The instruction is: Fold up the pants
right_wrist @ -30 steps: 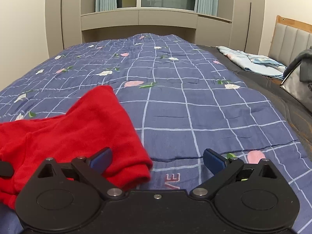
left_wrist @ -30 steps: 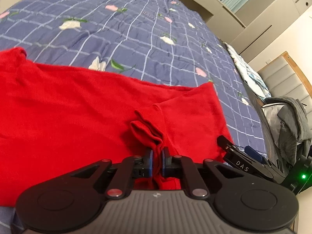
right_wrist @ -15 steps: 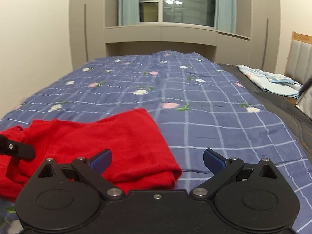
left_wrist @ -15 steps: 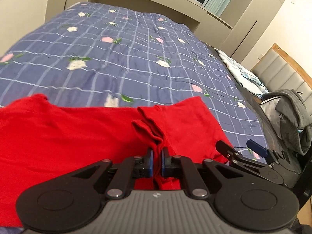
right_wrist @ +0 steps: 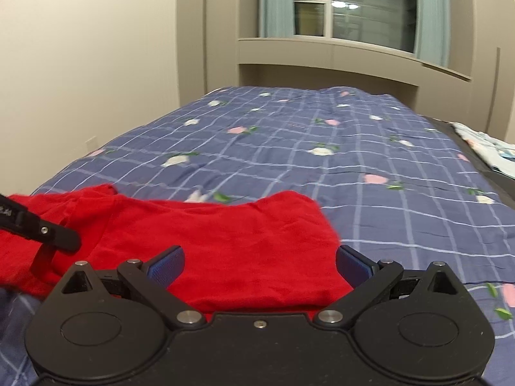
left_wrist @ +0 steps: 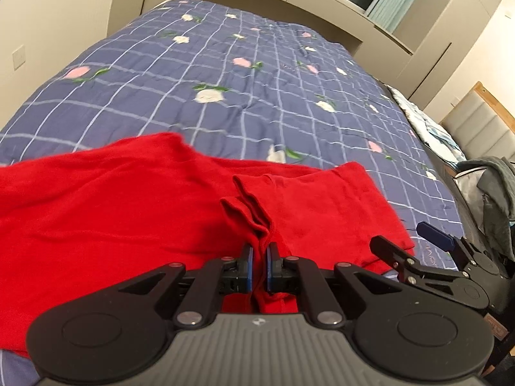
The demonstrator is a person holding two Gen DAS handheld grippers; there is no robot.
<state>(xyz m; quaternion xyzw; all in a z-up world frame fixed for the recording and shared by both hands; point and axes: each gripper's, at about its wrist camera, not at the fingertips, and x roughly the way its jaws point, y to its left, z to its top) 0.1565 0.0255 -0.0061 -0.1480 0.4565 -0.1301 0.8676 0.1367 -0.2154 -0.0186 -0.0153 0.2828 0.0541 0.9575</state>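
While the left wrist view shows the left tongs [left_wrist: 259, 268] clenched on a bunched red fold of the pants [left_wrist: 128, 212], the right wrist view shows only one black finger of them at its near left edge, over the cloth. Right tongs [right_wrist: 259, 265] are spread wide, grasping nothing, their blue pads either side of the near right part of the pants [right_wrist: 225, 251]; in the left view they appear at near right [left_wrist: 415, 251], beside the cloth's right edge. Only the left view takes in the grey clothing [left_wrist: 495, 189] heaped at far right and the headboard [left_wrist: 476, 122]; only the right view takes in the window [right_wrist: 354, 6].

Bright red and soft, the pants lie across the near part of the bed [left_wrist: 225, 90], partly doubled over, with a hemmed edge running up from the pinch and loose wrinkles toward the left.
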